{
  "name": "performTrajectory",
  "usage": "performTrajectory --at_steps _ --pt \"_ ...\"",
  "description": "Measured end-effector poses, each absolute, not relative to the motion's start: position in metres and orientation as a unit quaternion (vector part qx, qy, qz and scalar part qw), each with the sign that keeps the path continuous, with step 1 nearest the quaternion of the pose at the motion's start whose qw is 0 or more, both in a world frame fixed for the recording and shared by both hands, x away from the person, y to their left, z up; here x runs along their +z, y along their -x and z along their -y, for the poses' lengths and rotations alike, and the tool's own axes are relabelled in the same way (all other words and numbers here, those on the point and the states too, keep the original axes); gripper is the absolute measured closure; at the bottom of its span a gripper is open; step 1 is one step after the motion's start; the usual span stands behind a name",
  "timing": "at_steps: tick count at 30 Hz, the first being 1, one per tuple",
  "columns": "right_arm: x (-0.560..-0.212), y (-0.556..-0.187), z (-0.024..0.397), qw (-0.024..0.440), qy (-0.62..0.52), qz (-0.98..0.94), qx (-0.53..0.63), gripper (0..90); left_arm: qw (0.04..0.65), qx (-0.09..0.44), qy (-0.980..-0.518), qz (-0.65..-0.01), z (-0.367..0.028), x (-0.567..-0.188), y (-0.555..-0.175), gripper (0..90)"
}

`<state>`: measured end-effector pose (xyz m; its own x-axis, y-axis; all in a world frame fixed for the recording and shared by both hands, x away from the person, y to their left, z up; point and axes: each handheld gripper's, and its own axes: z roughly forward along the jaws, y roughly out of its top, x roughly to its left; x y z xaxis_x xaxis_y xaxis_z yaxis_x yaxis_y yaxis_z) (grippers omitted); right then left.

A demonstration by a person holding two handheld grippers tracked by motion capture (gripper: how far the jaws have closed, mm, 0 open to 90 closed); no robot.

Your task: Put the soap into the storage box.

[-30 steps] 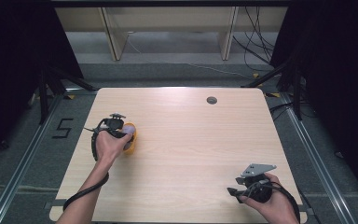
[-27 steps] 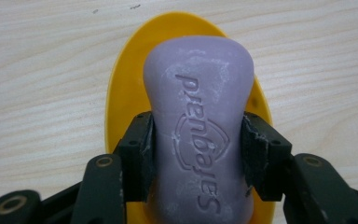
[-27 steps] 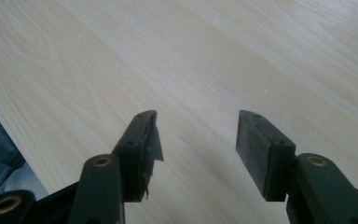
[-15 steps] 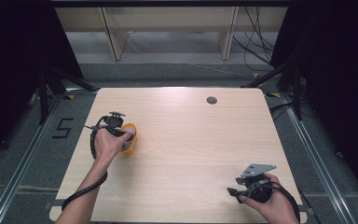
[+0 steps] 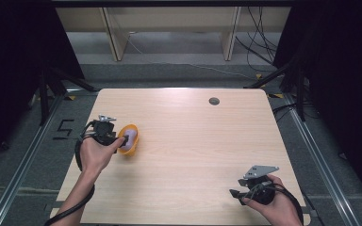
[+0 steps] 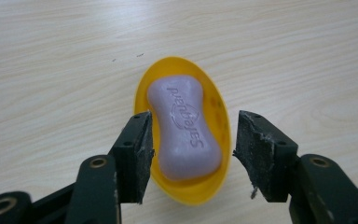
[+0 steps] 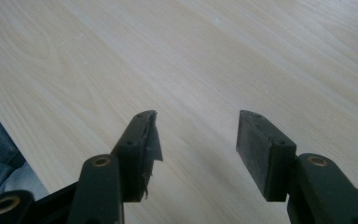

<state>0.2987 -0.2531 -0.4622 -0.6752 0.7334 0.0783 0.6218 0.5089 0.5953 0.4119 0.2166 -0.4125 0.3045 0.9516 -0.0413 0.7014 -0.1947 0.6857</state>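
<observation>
A yellow oval soap dish (image 5: 133,148) lies near the left edge of the wooden table (image 5: 193,141), holding a purple bar of soap (image 5: 130,138). My left gripper (image 5: 119,142) is open, with its jaws on either side of the dish's near end. In the left gripper view the soap (image 6: 184,126) carries raised lettering and rests lengthwise in the dish (image 6: 186,192), and the left gripper (image 6: 191,135) stands astride it. My right gripper (image 5: 235,187) is at the table's front right, open over bare wood, and the right gripper (image 7: 196,135) has nothing between its jaws.
A small dark round hole (image 5: 214,100) sits near the table's far edge. A black "5" mark (image 5: 63,128) is on the floor to the left. Shelf legs and cables stand beyond the far edge. The table's near edge runs close by the right gripper.
</observation>
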Motion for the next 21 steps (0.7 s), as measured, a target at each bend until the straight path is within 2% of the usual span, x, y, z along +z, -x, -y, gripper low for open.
performTrajectory --at_steps 10,21 --pt "-0.462 -0.299 0.253 0.093 -0.392 -0.864 0.302 47.8 0.325 0.202 -0.764 -0.519 -0.223 -0.428 -0.377 45.2" --pt "-0.462 -0.299 0.253 0.093 -0.391 -0.864 0.302 47.6 0.323 0.198 -0.770 -0.513 -0.226 -0.451 -0.350 45.8"
